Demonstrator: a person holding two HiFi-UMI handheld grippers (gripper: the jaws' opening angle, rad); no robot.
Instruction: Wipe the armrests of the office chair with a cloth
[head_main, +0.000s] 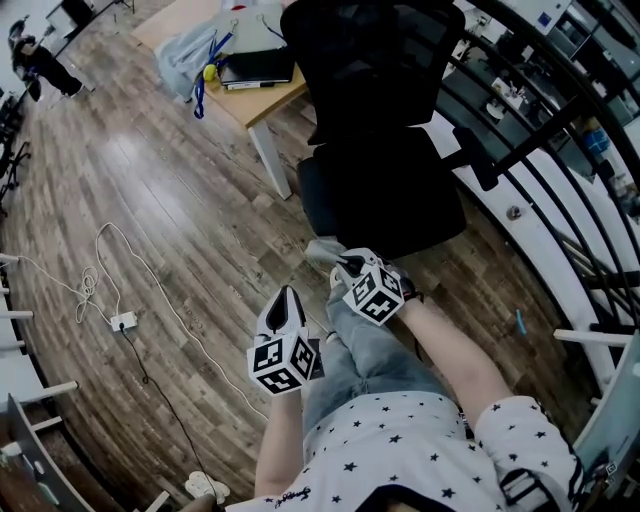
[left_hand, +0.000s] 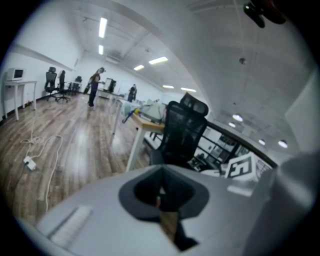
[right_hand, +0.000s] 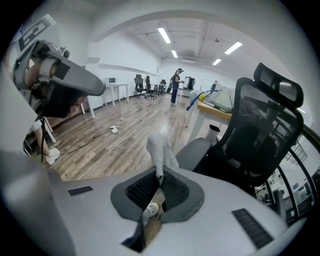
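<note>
The black office chair (head_main: 395, 190) stands on the wooden floor (head_main: 150, 180), with its seat turned toward the person. The right tongs (head_main: 347, 266) are just in front of the chair's seat edge. They are closed on a grey cloth (head_main: 322, 252), and the cloth hangs out past their tips, close to the seat. In the right gripper view the cloth (right_hand: 159, 147) stands up from the pinched jaws, with the chair (right_hand: 260, 135) just behind it. I cannot tell if the cloth touches the chair. The left tongs (head_main: 288, 296) are further from the chair, beside the right ones. Their jaws are pressed together with nothing between them. A desk (head_main: 268, 98) stands just beside the chair's backrest. A white cable (head_main: 150, 290) lies on the floor, well apart from the chair.
</note>
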